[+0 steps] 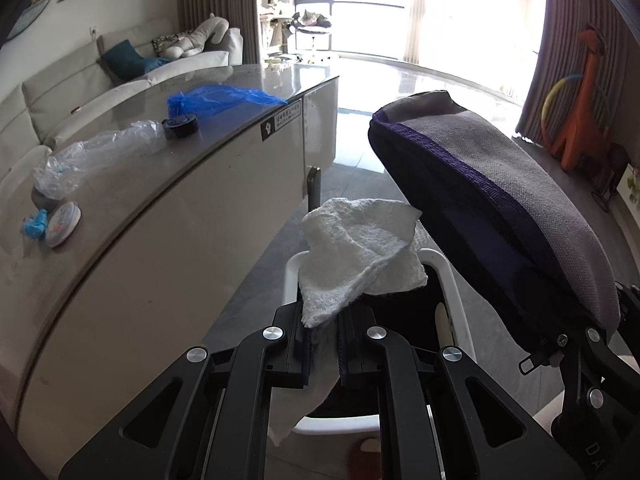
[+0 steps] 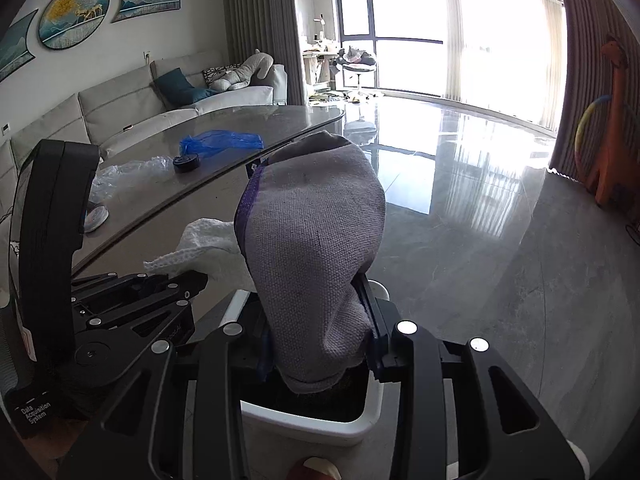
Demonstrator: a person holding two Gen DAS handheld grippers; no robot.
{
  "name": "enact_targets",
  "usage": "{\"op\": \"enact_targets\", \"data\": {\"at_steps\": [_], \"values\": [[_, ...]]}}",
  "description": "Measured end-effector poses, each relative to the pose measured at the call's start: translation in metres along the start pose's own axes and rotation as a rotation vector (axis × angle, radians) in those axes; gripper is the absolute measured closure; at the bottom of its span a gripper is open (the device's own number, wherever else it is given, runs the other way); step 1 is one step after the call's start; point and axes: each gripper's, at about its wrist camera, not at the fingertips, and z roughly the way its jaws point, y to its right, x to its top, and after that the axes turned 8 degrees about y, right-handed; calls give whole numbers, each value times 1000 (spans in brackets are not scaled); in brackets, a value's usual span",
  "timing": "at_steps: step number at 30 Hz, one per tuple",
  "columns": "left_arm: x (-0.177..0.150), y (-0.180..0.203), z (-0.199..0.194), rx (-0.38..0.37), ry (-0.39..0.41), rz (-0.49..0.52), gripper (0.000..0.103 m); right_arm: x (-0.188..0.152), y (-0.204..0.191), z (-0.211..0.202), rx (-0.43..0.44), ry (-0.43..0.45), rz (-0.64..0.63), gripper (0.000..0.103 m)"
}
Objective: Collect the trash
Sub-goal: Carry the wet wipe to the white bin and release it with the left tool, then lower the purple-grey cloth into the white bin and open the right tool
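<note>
Left wrist view: white paper towel (image 1: 356,256) is pinched by left gripper (image 1: 324,344) over white bin (image 1: 456,288), grey pouch (image 2: 316,248) is clamped by right gripper (image 2: 320,354) alongside, beside table (image 1: 120,184).

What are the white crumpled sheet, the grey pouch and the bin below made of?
White sheet: paper towel, seemingly; dimpled, matte, creased.
Grey pouch: woven fabric, coarse matte weave, purple stitched seam.
Bin: likely plastic; smooth, white, slightly glossy rim.
</note>
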Motion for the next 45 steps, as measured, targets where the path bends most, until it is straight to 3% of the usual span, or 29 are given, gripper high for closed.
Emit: {"op": "enact_targets", "data": {"at_steps": [3, 4, 5, 6, 7, 10, 21, 34, 43, 44, 45], "values": [[-3, 5, 12, -28, -31, 0, 93, -4, -2, 4, -8, -17, 0, 66], [-5, 6, 18, -45, -54, 5, 84, -4, 2, 7, -11, -25, -1, 66], [-7, 9, 26, -37, -89, 20, 47, -6, 4, 9, -14, -31, -3, 66], [-10, 11, 34, 12, -124, 35, 20, -7, 6, 11, -19, -34, -4, 66], [-12, 10, 42, 87, -148, 50, 5, -7, 8, 12, -29, -36, -2, 66], [-19, 13, 51, 51, -162, 72, 5, -8, 10, 17, -34, -52, 12, 66], [-26, 18, 53, 49, -161, 95, 5, -10, 3, 26, -34, -75, -8, 65], [-4, -51, 39, 175, -85, -17, 5, -29, -13, 72, -2, -147, -13, 64], [3, -67, 30, 184, -61, -56, 5, -59, -22, 91, 5, -262, -77, 63], [3, -66, 31, 182, -61, -58, 5, -60, -21, 93, 1, -270, -77, 60], [3, -65, 32, 179, -63, -59, 5, -62, -20, 96, -8, -290, -79, 47]]}}
